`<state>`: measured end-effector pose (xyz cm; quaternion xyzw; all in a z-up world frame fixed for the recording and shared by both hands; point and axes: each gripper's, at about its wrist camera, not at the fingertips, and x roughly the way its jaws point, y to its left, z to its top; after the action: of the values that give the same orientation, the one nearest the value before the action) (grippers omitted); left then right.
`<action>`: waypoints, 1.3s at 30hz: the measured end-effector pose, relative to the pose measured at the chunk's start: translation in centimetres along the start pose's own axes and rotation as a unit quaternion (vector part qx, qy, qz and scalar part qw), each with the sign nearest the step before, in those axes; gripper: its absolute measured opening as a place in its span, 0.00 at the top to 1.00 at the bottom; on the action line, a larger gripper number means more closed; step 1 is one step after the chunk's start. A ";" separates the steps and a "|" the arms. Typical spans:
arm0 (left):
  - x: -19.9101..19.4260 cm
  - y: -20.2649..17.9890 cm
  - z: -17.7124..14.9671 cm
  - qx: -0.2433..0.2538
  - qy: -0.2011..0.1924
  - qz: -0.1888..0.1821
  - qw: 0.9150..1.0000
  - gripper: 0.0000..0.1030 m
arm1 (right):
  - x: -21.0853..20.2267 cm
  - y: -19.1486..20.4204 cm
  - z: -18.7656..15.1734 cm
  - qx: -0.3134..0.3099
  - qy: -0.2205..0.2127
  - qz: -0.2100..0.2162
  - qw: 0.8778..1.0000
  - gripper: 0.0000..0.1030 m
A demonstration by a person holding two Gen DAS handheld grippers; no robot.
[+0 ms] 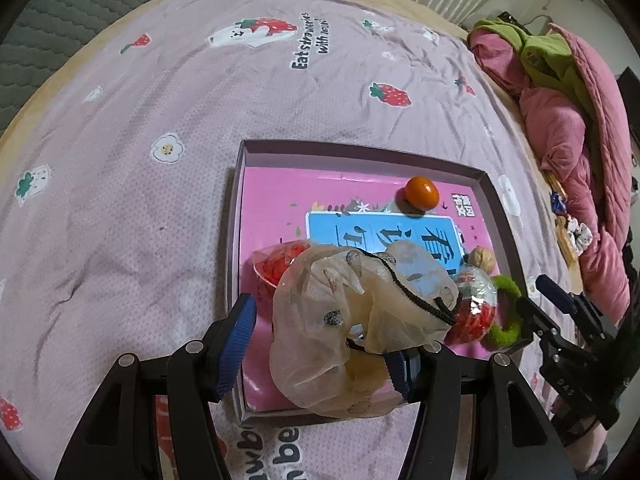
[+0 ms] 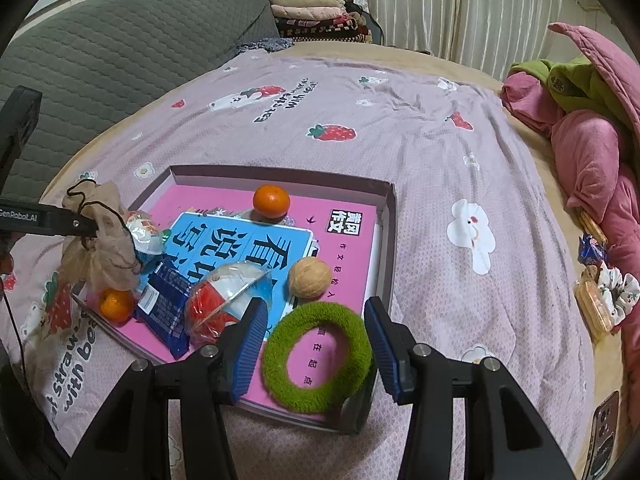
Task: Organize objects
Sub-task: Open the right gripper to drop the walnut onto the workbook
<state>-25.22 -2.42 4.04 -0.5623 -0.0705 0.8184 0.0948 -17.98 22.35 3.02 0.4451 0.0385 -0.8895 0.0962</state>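
Right wrist: tray (image 2: pixel 390 216) holds oranges, walnut, green ring (image 2: pixel 318 354) (between parted right hand-held gripper (image 2: pixel 316 344) pads); left unclear.

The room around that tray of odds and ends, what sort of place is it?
Most likely a bedroom: the tray sits on a bed with a strawberry-print sheet, a grey quilted headboard behind it and folded blankets stacked beyond.

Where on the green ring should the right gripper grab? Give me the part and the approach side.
Probably the ring's far band. The green ring lies flat on the pink book, so come from above with one finger in the hole and one outside. Its near band sits close to the box wall, leaving little room there. The right gripper already straddles it.
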 end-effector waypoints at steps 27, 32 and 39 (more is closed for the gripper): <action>2.1 0.5 1.4 0.005 -0.019 -0.003 1.000 0.40 | 2.1 -0.5 0.8 0.008 0.001 0.004 1.000 0.51; 2.8 0.4 0.3 0.021 -0.024 0.015 0.999 0.40 | 3.0 -0.3 0.2 0.013 0.007 0.007 1.000 0.51; 2.0 0.4 -1.1 0.029 -0.044 0.018 0.998 0.40 | 3.1 0.0 -0.5 0.017 0.007 0.007 1.000 0.51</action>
<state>-24.90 -2.28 1.71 -0.5238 -0.0405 0.8458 0.0930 -19.41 22.01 0.20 0.4530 0.0204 -0.8863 0.0946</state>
